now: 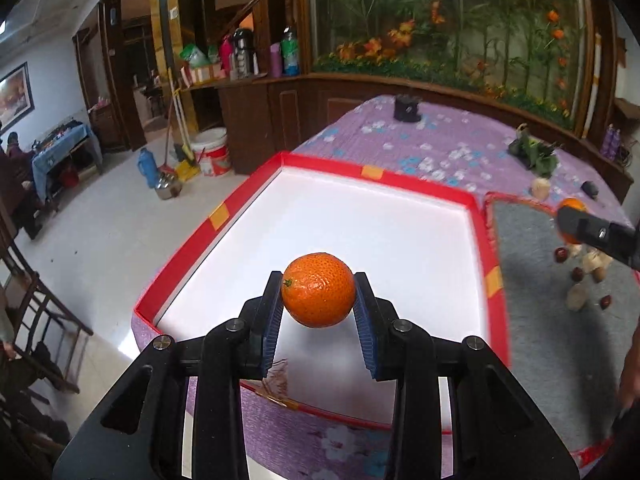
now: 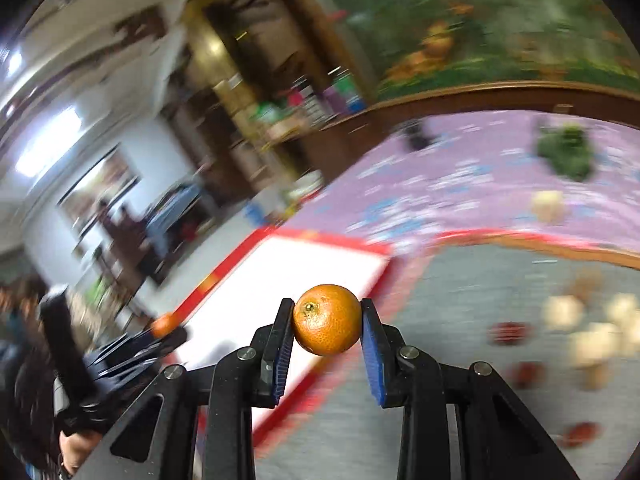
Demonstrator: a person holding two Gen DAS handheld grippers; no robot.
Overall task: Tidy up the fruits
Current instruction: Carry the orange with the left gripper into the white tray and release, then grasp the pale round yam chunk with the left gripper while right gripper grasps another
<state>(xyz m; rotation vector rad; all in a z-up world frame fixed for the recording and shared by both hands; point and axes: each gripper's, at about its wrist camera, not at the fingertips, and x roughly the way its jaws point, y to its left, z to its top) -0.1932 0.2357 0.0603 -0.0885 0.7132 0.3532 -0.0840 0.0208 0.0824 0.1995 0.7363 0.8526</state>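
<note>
The tabletop [image 1: 432, 136] is covered by a purple cloth printed with pale flowers. At its near left corner sits a red-rimmed box lid [image 1: 248, 196] with a white inside, and just beside that, toward the right edge, lies a grey mat [image 1: 560, 360] with a red border (small dark red fruits [image 1: 561, 255] and pale round pieces [image 1: 577, 299] rest on the mat, not on the cloth). Toward the far edge stand a small black object [image 1: 407, 108] and, nearer the far right corner, a clump of green leaves [image 1: 536, 153], with one pale round piece [image 1: 540, 189] close to the mat's far border.
</note>
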